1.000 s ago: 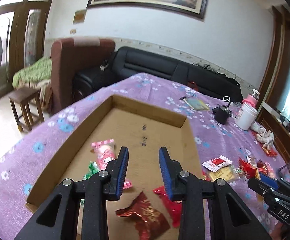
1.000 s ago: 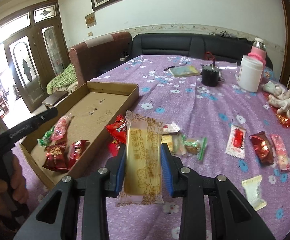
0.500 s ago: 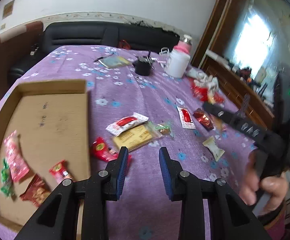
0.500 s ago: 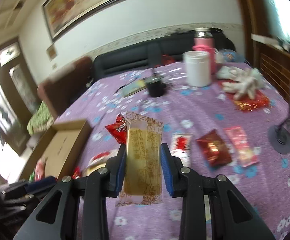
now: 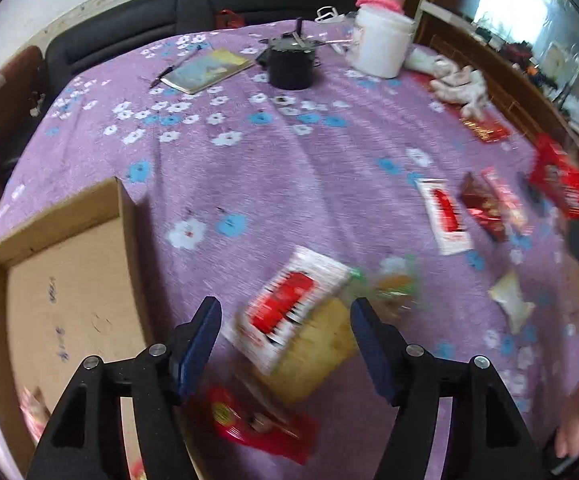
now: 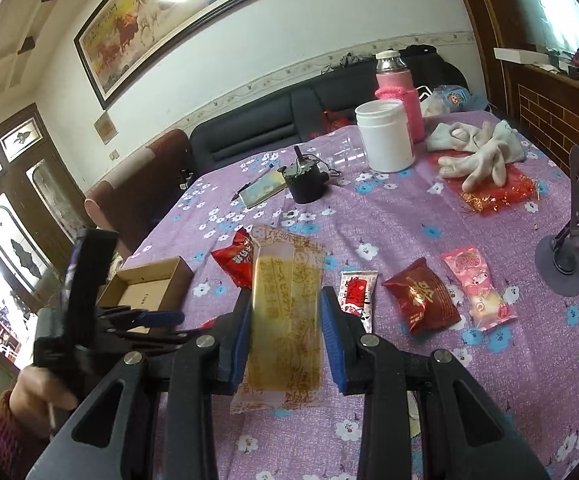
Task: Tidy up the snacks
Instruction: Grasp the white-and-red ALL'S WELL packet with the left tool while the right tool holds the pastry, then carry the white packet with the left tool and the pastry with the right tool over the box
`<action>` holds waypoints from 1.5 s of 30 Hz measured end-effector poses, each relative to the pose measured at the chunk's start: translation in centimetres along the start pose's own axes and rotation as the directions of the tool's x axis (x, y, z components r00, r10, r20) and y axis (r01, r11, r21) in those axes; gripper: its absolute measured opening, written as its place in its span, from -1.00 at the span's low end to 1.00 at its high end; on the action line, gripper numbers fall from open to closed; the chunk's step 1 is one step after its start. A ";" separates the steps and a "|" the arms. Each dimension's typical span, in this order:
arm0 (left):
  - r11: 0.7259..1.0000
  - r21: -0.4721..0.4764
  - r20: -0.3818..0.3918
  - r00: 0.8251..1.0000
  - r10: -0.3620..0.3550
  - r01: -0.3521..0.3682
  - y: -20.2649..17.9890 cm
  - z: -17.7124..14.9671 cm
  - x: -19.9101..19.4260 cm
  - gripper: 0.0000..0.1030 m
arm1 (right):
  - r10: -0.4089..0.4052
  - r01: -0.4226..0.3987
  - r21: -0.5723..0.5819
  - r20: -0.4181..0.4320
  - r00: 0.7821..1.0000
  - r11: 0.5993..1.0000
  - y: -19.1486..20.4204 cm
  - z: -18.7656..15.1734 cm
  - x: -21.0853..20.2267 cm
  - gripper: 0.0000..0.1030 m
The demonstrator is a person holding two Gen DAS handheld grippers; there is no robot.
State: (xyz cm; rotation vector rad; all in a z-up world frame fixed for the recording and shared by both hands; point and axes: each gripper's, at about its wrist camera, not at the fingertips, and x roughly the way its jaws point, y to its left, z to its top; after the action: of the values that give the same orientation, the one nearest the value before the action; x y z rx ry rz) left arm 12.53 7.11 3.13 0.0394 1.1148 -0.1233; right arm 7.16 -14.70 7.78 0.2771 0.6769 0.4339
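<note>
- Right gripper [image 6: 285,334] pinches a long yellow wafer pack [image 6: 285,320] above the purple tablecloth [image 6: 409,216].
- Left gripper [image 5: 285,340], jaws just opening and nothing pinched, hovers over a red-and-white packet [image 5: 289,312] beside the cardboard box [image 5: 69,280].
- Only the right view shows a pink packet [image 6: 477,286].

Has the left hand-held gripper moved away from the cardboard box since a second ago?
Yes. The left hand-held gripper swung right, off the box, and now hangs over loose snacks on the cloth, its jaws just opened wider.
</note>
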 end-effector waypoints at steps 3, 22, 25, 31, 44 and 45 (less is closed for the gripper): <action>1.000 0.001 -0.041 0.999 0.011 -0.011 0.4 0.7 1.6 0.37 | 0.001 -0.001 -0.005 -0.001 1.000 1.000 0.2 -0.1 0.0 -0.39; 0.975 -0.200 0.319 0.935 0.158 -0.097 -1.3 -3.6 -6.1 -0.44 | -0.142 0.136 -0.219 -0.012 0.990 0.966 3.9 -2.2 2.2 -0.39; 0.973 -0.180 0.435 0.875 0.211 -0.145 -3.2 -5.9 -8.6 -0.44 | -0.166 0.157 -0.273 -0.012 0.986 0.949 5.0 -3.0 2.7 -0.39; 0.970 -0.182 0.501 0.834 0.231 -0.160 -3.3 -7.1 -9.1 -0.44 | -0.221 0.214 -0.366 0.025 0.975 0.905 6.6 -4.2 3.0 -0.39; 0.965 -0.230 0.493 0.840 0.227 -0.126 -0.7 -7.7 -9.3 -0.44 | -0.242 0.224 -0.423 0.012 0.970 0.878 7.6 -5.1 4.1 -0.39; 0.963 -0.238 0.494 0.838 0.230 -0.124 -0.4 -7.7 -9.5 -0.44 | -0.243 0.225 -0.425 0.012 0.970 0.877 7.6 -5.2 4.2 -0.39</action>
State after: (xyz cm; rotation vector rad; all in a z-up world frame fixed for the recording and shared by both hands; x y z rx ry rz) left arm 1.44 8.17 8.24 -0.0652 0.5695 0.1421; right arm 4.44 -5.50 4.57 -0.2280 0.6300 0.3433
